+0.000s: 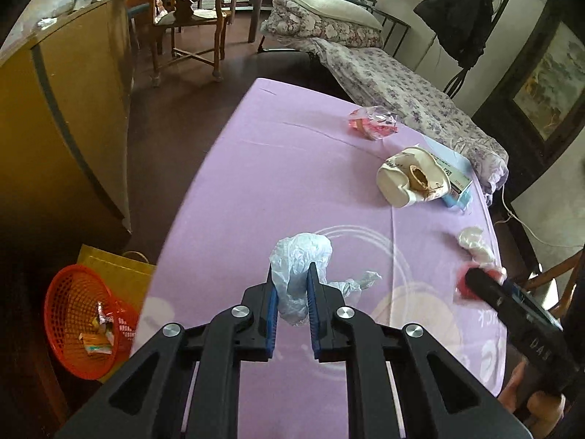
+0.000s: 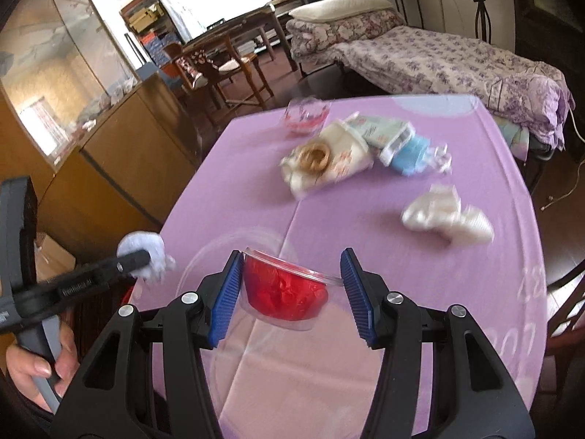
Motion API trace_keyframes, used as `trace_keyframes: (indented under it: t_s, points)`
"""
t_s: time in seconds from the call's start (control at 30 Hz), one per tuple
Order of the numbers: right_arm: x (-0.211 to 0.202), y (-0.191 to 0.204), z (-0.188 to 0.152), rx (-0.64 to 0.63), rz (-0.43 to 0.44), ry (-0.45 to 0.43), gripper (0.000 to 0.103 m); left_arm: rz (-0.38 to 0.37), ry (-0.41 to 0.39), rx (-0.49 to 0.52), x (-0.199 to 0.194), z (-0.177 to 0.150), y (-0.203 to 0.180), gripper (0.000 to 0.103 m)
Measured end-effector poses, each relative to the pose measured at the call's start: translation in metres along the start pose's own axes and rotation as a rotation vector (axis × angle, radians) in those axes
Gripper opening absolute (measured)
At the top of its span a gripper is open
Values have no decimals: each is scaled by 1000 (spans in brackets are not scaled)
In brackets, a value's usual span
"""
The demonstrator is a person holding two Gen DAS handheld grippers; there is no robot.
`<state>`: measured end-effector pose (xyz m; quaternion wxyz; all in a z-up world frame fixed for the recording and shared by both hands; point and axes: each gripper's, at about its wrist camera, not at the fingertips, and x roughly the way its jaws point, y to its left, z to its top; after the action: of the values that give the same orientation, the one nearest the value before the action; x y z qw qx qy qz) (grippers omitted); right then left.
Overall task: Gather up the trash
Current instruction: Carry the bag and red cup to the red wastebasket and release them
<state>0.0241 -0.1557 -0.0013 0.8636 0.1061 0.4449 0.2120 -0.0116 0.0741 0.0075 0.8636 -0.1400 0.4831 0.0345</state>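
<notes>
Crumpled plastic bag (image 1: 299, 274) sits pinched in left gripper (image 1: 291, 285); red basket (image 1: 86, 314) lies at 9 o'clock, floor-level. Right gripper (image 2: 292, 281) straddles red cup (image 2: 283, 289); hold unclear.

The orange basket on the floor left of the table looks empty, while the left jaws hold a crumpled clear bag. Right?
Not quite. The orange basket already holds a few wrappers, as the left wrist view shows. The left jaws do hold the crumpled clear bag.
</notes>
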Motion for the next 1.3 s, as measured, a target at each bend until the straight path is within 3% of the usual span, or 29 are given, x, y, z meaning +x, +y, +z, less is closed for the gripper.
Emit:
trace_keyframes:
  t_s: [0.23,0.4,0.83,1.07,1.3]
  points:
    - [-7,40,-18,-57,61,33,54,-19,-21,-42,-19,-11,26,15]
    - [-3,92,-23,-172,93,64,54,-15,-46,-105,-39,-17,64,15]
    - [47,247,-29,-451,208,170,54,178,-75,-347,-68,-55,227,15]
    - [95,327,-46,-538,317,321,54,241,-36,-453,-61,-81,296,15]
    - [146,376,-59,-563,344,442,54,277,23,-530,-42,-102,342,15]
